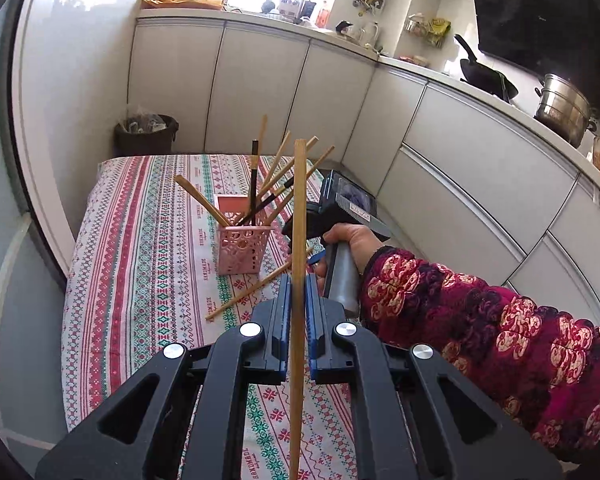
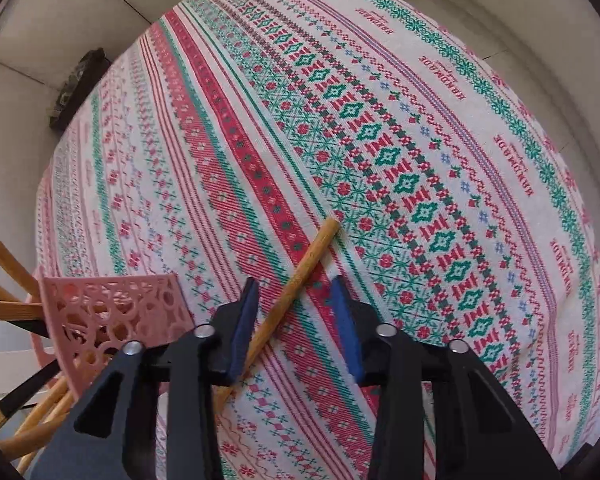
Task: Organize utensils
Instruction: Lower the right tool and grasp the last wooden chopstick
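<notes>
Chopsticks are the things to tidy here. From the left wrist view, the left gripper [image 1: 298,292] sits at the bottom middle of the frame. Its jaws are clamped on one held chopstick [image 1: 299,216], which stands straight up through the middle of the frame. Behind it, a pink basket [image 1: 242,248] stands on the counter [image 1: 140,264], which has a red and green striped cloth. Many chopsticks [image 1: 278,168] lean out of the basket, some light wood and some dark. One loose chopstick [image 1: 256,286] lies on the cloth just right of the basket. Only this view shows the person's hand [image 1: 348,248] and flowery red sleeve [image 1: 480,332] at the right, holding the right gripper [image 1: 320,254] pointed down over the loose chopstick. This view alone also shows white cupboards, a dark bin [image 1: 146,134] at the upper left, and pots at the upper right.

From the right wrist view, the right gripper [image 2: 294,290] looks almost straight down at the cloth. The loose chopstick [image 2: 300,276] lies slanted between its jaws. The jaws are apart with a gap on each side, and the pads do not press it. The pink basket [image 2: 116,312] is at the lower left, just beside the gripper, with chopsticks sticking out to the left edge. The left gripper is not seen here.
</notes>
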`<action>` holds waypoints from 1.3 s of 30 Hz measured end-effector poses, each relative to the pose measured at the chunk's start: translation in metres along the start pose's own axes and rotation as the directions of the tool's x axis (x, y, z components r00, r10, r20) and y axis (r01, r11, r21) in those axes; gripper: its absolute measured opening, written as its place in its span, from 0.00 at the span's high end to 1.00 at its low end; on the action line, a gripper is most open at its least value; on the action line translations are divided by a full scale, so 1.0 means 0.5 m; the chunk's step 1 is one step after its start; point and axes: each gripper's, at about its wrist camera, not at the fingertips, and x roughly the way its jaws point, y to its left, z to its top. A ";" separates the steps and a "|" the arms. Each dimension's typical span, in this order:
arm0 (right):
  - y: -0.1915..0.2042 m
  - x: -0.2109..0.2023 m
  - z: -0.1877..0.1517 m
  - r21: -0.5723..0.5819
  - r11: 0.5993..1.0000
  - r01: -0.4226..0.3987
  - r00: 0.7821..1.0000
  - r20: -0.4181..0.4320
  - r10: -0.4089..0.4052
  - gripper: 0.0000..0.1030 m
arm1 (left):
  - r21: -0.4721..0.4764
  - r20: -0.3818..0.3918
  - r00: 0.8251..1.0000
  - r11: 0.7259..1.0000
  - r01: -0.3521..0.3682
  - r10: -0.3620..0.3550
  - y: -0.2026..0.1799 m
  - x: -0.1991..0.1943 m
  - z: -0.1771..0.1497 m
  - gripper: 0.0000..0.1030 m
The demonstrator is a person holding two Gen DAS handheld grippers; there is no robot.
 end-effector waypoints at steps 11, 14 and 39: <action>-0.105 -0.035 -0.100 -0.347 0.938 0.014 0.993 -0.109 -0.055 1.00 | -0.021 0.018 1.000 1.000 0.015 -0.015 0.001 -0.016 0.009 0.94; -0.167 -0.046 -0.074 -0.144 0.983 -0.112 0.984 -0.155 0.089 0.97 | -0.029 0.016 1.000 0.999 0.014 -0.013 0.000 -0.011 0.009 0.94; 0.019 0.001 -0.093 -0.354 0.927 0.124 0.992 0.059 -0.111 0.90 | -0.072 0.038 0.999 0.997 0.012 -0.009 0.029 -0.034 0.016 0.94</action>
